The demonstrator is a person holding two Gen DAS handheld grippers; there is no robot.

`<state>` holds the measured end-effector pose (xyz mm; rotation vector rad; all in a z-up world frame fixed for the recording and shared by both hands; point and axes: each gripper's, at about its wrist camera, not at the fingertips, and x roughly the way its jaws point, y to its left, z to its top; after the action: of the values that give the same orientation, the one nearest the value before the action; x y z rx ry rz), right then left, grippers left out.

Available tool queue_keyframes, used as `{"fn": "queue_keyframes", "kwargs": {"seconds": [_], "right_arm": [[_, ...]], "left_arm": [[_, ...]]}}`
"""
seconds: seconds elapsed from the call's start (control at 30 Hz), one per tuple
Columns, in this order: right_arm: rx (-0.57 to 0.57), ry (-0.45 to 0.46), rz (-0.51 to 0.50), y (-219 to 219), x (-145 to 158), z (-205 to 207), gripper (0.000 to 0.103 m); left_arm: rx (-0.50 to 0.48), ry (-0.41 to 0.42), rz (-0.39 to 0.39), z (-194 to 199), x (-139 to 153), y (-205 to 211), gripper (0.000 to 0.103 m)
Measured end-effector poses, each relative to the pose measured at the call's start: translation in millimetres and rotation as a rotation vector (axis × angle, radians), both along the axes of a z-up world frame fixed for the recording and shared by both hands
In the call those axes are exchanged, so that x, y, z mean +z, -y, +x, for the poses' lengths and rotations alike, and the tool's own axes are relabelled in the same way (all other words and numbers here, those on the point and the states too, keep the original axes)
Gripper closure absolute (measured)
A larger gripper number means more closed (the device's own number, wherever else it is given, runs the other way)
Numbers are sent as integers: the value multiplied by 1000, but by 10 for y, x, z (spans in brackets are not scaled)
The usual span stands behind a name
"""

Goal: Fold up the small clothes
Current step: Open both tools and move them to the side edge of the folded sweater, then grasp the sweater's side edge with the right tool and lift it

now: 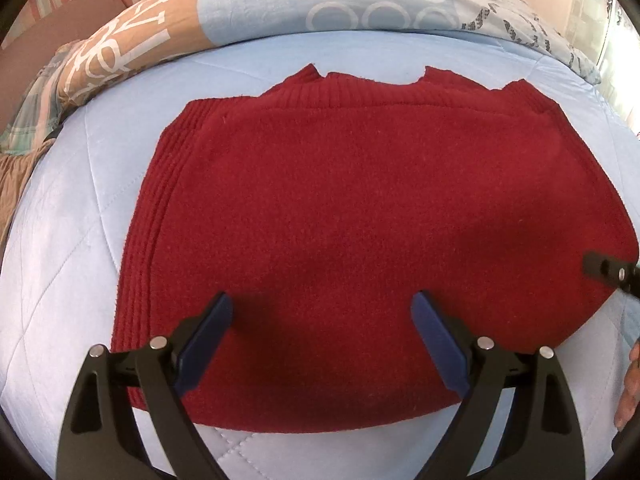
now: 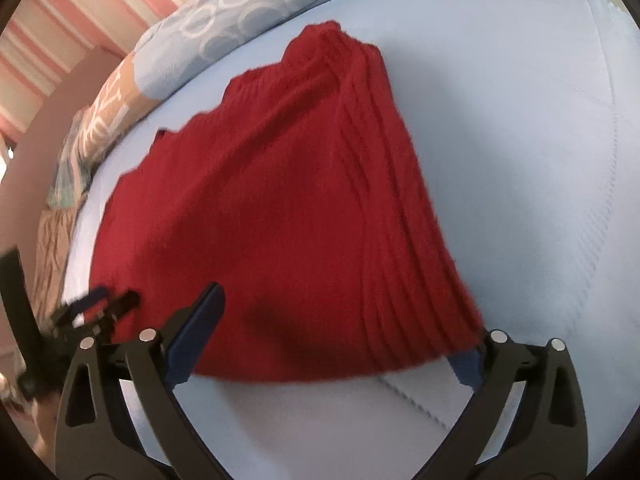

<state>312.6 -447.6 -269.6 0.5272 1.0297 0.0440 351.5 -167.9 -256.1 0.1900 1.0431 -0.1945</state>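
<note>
Folded dark red knitted sweater (image 1: 360, 216) lying flat on pale blue quilted bed (image 1: 60, 280); left gripper (image 1: 322, 312) and right gripper (image 2: 340, 320) fingers spread, grasping nothing; risk: single-layer pinch unfolding ribbed edge

A bed fills most of the room, spread with a pale blue quilt (image 1: 72, 264) stitched in wide diamonds. Along its far edge lies a rolled duvet (image 1: 360, 4), blue with white rings, tan with white lettering at one end. Behind it the wall (image 2: 52, 40) is papered in pink, white and greenish stripes. Soft daylight comes from the far right side.
</note>
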Motion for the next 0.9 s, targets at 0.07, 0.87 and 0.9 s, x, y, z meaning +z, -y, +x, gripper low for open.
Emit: {"fn": "queue_keyframes", "kwargs": {"seconds": [0.07, 0.87, 0.9], "right_arm": [[-28, 19, 27, 47, 34, 9, 6], [51, 176, -195, -309, 395, -10, 78], [56, 183, -198, -329, 416, -2, 78]], "left_arm": [[2, -1, -1, 4, -3, -1, 11], [118, -5, 75, 163, -135, 173, 1], [121, -3, 75, 161, -143, 176, 1]]}}
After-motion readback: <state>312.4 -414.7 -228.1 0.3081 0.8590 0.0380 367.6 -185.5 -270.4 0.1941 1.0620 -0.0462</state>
